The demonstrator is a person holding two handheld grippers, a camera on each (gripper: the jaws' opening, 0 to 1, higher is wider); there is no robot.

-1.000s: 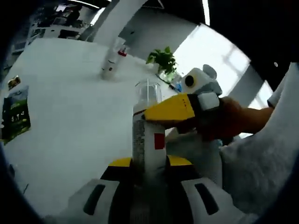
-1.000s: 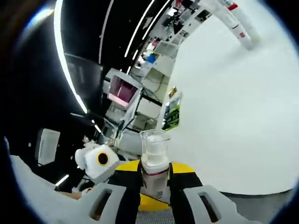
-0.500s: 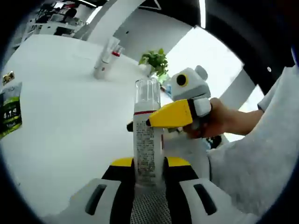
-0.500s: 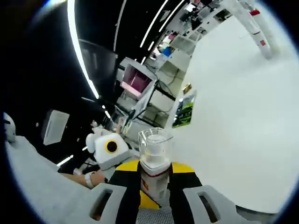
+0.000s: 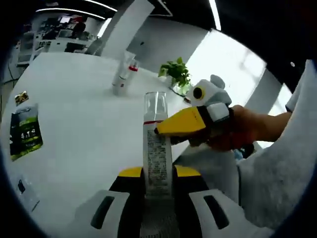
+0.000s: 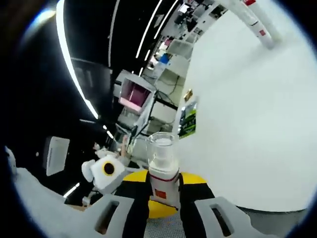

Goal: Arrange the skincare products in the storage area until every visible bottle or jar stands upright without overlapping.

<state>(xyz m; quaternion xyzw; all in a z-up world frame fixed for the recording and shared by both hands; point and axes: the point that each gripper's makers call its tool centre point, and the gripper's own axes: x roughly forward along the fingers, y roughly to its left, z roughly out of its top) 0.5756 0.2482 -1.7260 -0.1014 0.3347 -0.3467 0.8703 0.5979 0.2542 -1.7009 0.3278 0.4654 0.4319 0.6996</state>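
White bottle [image 5: 157, 148] clenched by both grippers' fingers, bare white table [image 5: 79, 129] beyond.

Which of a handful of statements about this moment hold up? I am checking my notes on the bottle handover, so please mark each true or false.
1. The white bottle with a clear cap and red band sits between the left gripper's jaws. True.
2. The right gripper is open and away from the bottle. False: its jaws close on the same bottle.
3. A white tube with red markings is on the white table. True.
4. A green leafy plant stands beyond the table's far edge. True.
5. The green printed card is stuck on the bottle. False: it lies flat on the table.
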